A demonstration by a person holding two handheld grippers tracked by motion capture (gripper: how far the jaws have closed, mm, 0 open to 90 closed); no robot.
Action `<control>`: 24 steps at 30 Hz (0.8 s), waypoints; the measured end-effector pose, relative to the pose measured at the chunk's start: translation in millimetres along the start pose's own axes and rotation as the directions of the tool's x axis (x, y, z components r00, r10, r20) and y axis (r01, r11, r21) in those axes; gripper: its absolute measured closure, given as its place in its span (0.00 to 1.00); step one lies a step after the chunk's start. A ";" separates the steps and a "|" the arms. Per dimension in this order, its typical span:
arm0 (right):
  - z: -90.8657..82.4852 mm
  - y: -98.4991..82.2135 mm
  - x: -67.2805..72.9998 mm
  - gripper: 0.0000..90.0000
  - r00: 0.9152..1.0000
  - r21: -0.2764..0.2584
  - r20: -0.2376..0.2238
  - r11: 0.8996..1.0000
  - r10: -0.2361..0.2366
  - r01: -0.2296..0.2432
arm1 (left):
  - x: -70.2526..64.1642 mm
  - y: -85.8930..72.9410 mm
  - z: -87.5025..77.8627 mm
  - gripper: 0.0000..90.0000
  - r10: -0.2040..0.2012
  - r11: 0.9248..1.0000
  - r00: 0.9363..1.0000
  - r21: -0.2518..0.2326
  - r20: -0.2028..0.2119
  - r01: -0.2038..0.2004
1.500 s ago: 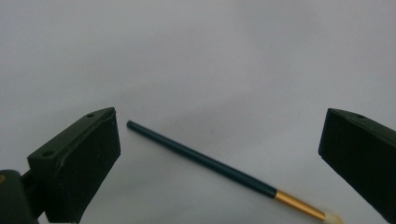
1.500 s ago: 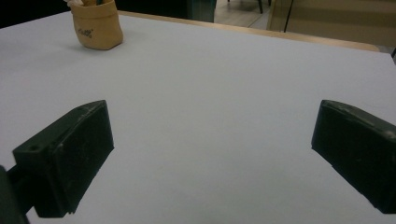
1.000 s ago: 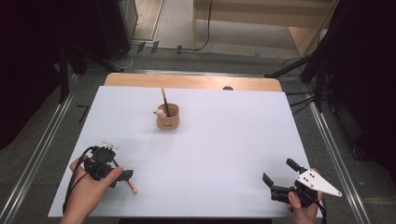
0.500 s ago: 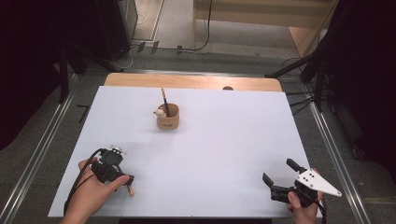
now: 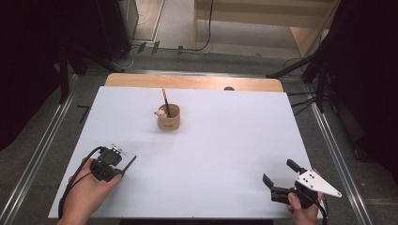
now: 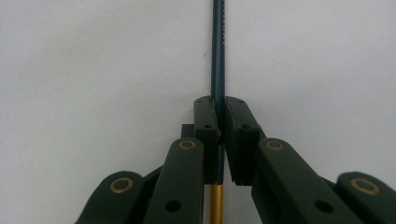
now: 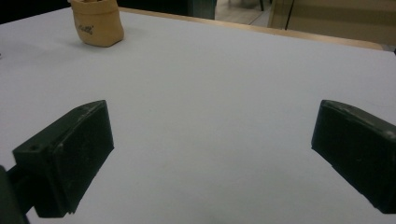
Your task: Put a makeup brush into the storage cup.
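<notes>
A dark blue pencil (image 6: 218, 46) with a gold ferrule runs straight up between the jaws of my left gripper (image 6: 220, 112). Those jaws have just been closing and now pinch it. From above, the left gripper (image 5: 120, 171) sits at the near left of the white table (image 5: 225, 140), and the pencil (image 5: 130, 163) sticks out toward the upper right. My right gripper (image 5: 280, 172) rests at the near right, open with nothing between its jaws. In its own view the right gripper (image 7: 212, 154) stands wide over bare tabletop.
A tan cup (image 5: 169, 118) stands at the middle back of the table with another pencil (image 5: 164, 96) upright in it. The cup (image 7: 97, 25) is also at the far left in the right gripper view. A wooden strip (image 5: 187, 82) borders the far edge.
The left hand has shifted slightly and its gripper has closed on the pencil that lay beside it. The pencil now points up and to the right. The right gripper has kept still.
</notes>
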State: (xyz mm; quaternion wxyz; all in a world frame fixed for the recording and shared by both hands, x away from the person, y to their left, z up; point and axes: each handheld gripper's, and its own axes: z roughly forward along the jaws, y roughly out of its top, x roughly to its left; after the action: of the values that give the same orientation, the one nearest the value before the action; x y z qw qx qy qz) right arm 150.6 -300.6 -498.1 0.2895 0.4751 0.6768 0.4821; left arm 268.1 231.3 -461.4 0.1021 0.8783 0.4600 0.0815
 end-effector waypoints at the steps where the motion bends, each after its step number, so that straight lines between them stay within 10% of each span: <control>1: 0.1 -0.1 -0.2 0.00 1.000 0.001 0.000 1.000 0.000 0.000 | -0.2 -0.5 -1.4 0.95 -0.003 1.000 1.000 -0.025 0.011 0.003; 18: 0.3 3.4 5.1 0.00 1.000 -0.008 0.013 1.000 0.019 -0.019 | -16.9 7.1 -10.2 0.95 0.071 0.949 0.984 -0.315 0.162 -0.016; 24: 1.0 8.4 10.2 0.00 1.000 -0.012 0.017 1.000 0.013 -0.013 | -23.5 12.6 -13.2 0.95 0.101 0.886 0.981 -0.463 0.166 -0.013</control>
State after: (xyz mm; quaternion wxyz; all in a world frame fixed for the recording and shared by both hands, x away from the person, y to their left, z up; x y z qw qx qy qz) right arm 150.6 -290.1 -490.0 0.2950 0.4818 0.6685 0.4838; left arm 261.7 206.3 -446.6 0.3469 0.8461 0.3898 0.1086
